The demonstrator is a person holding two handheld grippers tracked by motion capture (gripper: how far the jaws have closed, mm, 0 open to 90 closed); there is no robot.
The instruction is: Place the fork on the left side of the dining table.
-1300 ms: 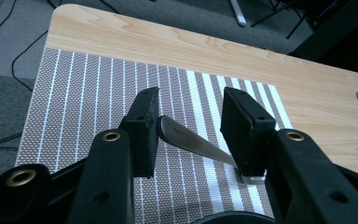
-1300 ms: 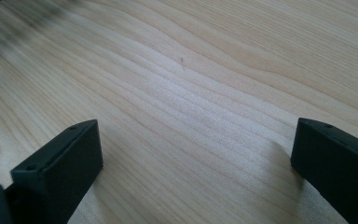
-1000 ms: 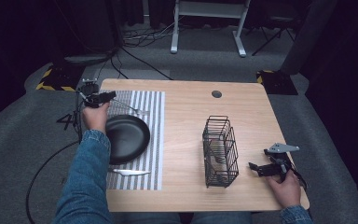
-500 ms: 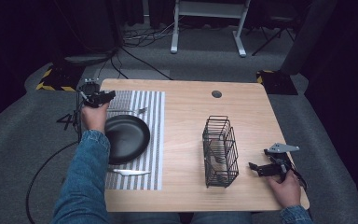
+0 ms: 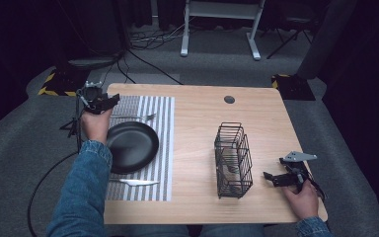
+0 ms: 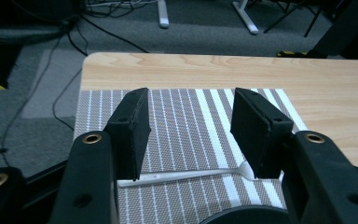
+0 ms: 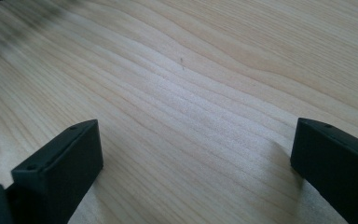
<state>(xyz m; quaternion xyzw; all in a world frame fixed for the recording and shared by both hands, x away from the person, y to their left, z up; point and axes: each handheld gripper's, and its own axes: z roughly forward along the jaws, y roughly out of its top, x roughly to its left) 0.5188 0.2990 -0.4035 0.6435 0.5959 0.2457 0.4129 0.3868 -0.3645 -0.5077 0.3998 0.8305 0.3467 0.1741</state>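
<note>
Nothing has moved to speak of since a second ago: both hands hold the same places. The left tool [image 5: 109, 101] hovers over the far left corner of the desk [image 5: 197, 128], above the striped placemat [image 5: 165, 148], its jaws standing apart with nothing between them. The left gripper view shows what the high view leaves small: the pale handle of a fork [image 6: 186, 175] lies across the mat just below the gap of the left tool [image 6: 189, 123], and the rim of the black plate [image 6: 242, 217] cuts in at the bottom edge. In the high view the fork [image 5: 133, 117] lies just beyond the round black plate [image 5: 131, 146], and a knife [image 5: 132, 182] lies on the mat on the near side of the plate. The black wire basket [image 5: 233, 159] stands upright on the bare wood toward the right, apart from the mat; something pale sits inside it, too small to name. The right tool [image 5: 269, 176] rests near the desk's near right corner, pointing at the basket, close by but not touching it. Its own view shows the right tool [image 7: 196, 168] with jaws wide apart over plain wood grain.
</note>
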